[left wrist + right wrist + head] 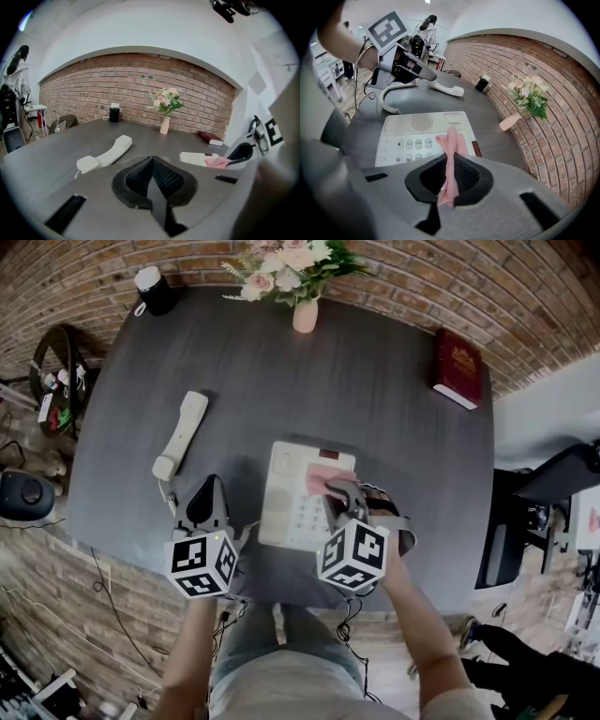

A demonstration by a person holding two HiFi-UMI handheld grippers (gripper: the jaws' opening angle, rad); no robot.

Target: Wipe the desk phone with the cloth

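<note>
A cream desk phone base (289, 498) (419, 133) lies on the dark table near its front edge. Its handset (181, 434) (105, 154) lies off the cradle to the left. My right gripper (345, 501) (451, 157) is shut on a pink cloth (323, 481) (451, 159), whose free end rests on the phone's keypad side. My left gripper (208, 495) (151, 176) is shut with nothing in it, just left of the phone base and below the handset.
A pink vase with flowers (302, 282) and a black cup (153, 289) stand at the table's far edge. A dark red book (457, 367) lies at the far right. The brick wall (131, 93) runs behind the table (375, 399).
</note>
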